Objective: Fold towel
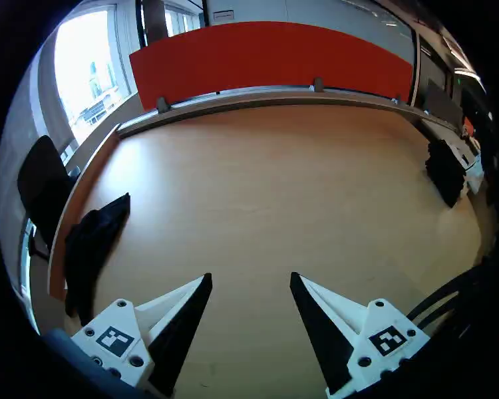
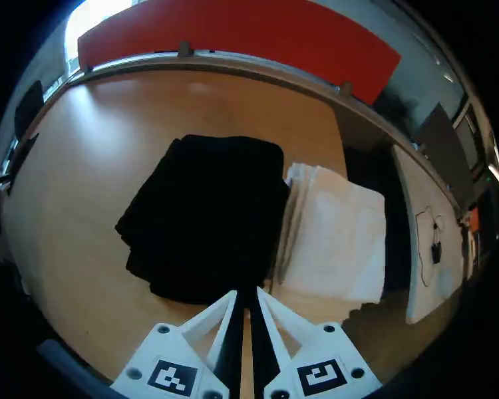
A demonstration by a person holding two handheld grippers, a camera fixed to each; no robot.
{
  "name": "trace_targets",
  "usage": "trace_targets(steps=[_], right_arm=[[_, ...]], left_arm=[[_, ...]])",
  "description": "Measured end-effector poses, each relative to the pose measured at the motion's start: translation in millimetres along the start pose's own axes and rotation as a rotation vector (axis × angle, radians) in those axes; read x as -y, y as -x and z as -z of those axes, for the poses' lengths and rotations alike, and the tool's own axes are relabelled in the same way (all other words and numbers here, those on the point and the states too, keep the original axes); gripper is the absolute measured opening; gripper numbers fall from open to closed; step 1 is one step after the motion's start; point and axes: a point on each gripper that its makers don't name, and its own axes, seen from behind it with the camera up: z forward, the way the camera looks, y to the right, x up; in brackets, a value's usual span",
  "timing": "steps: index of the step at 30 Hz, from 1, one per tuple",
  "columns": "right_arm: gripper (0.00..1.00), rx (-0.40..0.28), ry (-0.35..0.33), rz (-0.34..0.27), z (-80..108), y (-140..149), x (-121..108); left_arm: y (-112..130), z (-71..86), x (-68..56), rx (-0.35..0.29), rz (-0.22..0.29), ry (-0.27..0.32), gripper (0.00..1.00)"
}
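Two folded towels: black towel (image 2: 209,213), white towel (image 2: 336,239) touching its right side. Right gripper (image 2: 247,294) closed at black towel's near edge, probably to pinch it; left gripper (image 1: 251,282) open, well apart, idle.

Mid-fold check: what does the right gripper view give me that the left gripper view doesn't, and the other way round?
Right gripper view: a black folded towel with a white folded towel against its right side, and the right hand-held gripper, fingers nearly together at the black towel's near edge.
Left gripper view: the left hand-held gripper wide open, a dark cloth at the left edge, a black chair beyond it.
Both: the wooden table and the red partition behind it.
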Motion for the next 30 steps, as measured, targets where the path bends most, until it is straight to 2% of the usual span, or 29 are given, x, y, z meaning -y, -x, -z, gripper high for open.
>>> trace_targets(steps=[6,18,30], right_arm=[[0.05,0.018,0.013,-0.03,-8.9,8,-4],[0.06,0.041,0.029,-0.053,-18.8,15,-7],[0.1,0.031,0.037,-0.069,-20.3,16,-9]], left_arm=[[-1,0.7,0.9,0.001,-0.001,-0.004,0.86],[0,0.1,-2.6,0.005,-0.004,-0.005,0.86],[-3,-1.1,-2.9,0.004,-0.005,-0.006,0.86]])
